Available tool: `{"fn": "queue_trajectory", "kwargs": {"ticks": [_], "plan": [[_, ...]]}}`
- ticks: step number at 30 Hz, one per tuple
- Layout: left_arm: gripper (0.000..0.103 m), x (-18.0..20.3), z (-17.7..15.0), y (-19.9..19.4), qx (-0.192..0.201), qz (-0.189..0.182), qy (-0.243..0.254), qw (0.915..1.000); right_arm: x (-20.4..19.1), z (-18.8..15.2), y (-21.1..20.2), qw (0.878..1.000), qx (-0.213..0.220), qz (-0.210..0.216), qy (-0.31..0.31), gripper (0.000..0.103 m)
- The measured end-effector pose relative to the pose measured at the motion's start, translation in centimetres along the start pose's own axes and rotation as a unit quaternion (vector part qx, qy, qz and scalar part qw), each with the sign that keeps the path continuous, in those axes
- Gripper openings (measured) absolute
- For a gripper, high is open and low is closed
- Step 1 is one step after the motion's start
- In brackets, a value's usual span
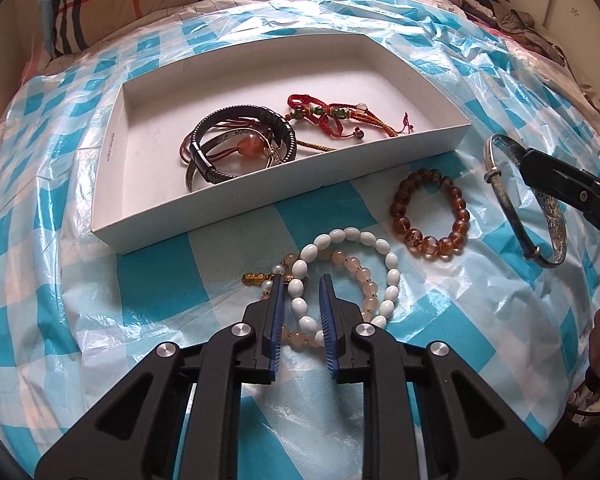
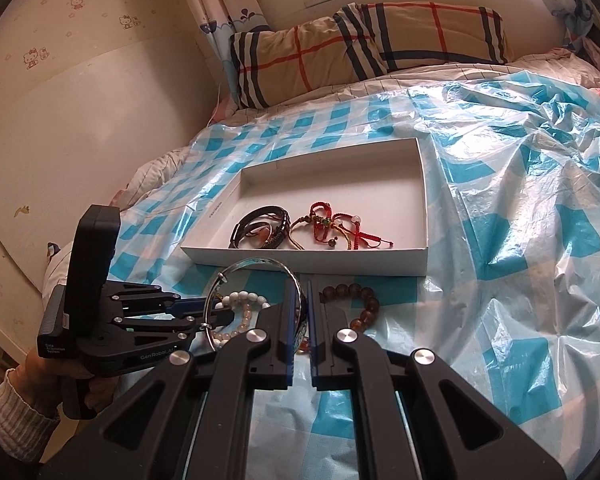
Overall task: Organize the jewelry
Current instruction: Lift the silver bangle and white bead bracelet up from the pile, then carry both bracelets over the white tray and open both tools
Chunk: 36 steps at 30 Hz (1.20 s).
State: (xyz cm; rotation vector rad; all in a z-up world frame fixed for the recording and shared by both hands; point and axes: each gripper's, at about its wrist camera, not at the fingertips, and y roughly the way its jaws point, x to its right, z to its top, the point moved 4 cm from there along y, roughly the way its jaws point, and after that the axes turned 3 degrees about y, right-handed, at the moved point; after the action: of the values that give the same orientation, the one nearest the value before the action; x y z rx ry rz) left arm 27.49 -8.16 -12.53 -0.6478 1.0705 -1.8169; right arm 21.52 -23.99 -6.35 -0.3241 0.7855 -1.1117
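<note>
My left gripper [image 1: 301,280] points down at the blue-checked sheet, open, its blue pads on either side of a strand of the white bead bracelet [image 1: 382,246] without pressing on it. A peach bead bracelet [image 1: 366,280] with a gold charm [image 1: 256,280] lies under that one. An amber bead bracelet [image 1: 430,216] rests to the right. My right gripper [image 2: 300,292] is shut on a silver bangle [image 2: 260,262], held above the sheet in front of the white box [image 2: 300,260]. In the box lie a black bracelet [image 1: 220,120], metal bangles and red cord bracelets [image 1: 324,114].
The plastic sheet [image 2: 520,220] is crumpled into ridges on the right. A plaid pillow [image 2: 360,44] lies behind the box, with a wall [image 2: 80,120] to the left. Dark clothes [image 1: 512,12] are heaped at the far right. A hand [image 2: 40,372] holds the left gripper.
</note>
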Motion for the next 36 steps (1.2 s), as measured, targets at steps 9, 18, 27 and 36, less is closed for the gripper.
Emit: {"fn": "queue_trajectory", "kwargs": {"ticks": [9, 18, 27, 36], "plan": [[0.007, 0.2, 0.9, -3.3, 0.039, -0.003, -0.009, 0.9992, -0.4, 0.6, -0.4, 1.0, 0.011, 0.001, -0.004, 0.006], [0.007, 0.0, 2.4, -6.8, 0.082, 0.009, -0.02, 0.9964, -1.7, 1.5, -0.1, 1.0, 0.018, 0.008, -0.016, 0.006], [0.007, -0.6, 3.5, -7.9, 0.104, 0.017, -0.027, 0.9941, -2.3, 2.7, 0.5, 0.999, 0.024, 0.008, -0.028, 0.006], [0.007, -1.0, 5.2, -8.6, 0.126, 0.019, -0.032, 0.9914, -2.6, 4.1, 1.3, 0.999, 0.033, 0.003, -0.038, 0.006]]}}
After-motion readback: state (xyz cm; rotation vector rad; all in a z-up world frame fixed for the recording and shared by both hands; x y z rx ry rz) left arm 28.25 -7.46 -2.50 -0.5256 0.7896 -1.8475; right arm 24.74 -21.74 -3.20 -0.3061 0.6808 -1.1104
